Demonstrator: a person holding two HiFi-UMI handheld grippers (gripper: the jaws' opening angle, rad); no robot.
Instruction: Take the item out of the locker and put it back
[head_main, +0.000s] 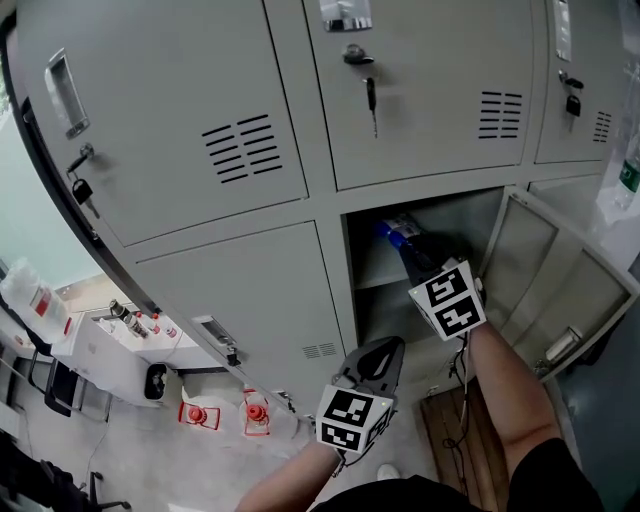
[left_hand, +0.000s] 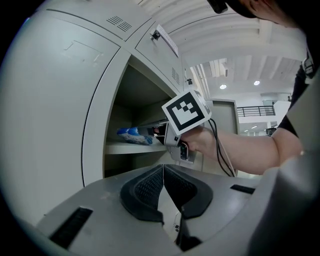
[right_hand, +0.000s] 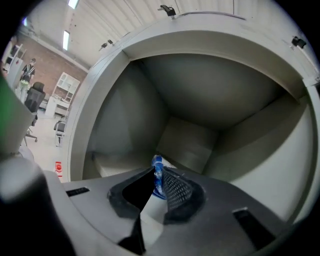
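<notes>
- The right tool (right_hand: 159, 174) reaches into the open locker (head_main: 372, 262), with its jaws clamped on a blue packet (left_hand: 134, 135).
- The blue packet sits low over the locker's shelf (left_hand: 131, 147), near the shelf's front edge.
- The left tool (left_hand: 163, 169) hangs outside the locker, jaws closed and empty.

Light: I read bright, even indoor light, with ceiling lamps (left_hand: 256, 83) flaring white in the left gripper view | Shadow: the open locker (right_hand: 190, 100) is dim inside and the blue item (right_hand: 158, 175) is shaded | Quality: both gripper views are fisheye-bent with black corners; the head view is sharp; the near fingers (right_hand: 176, 191) are soft.
</notes>
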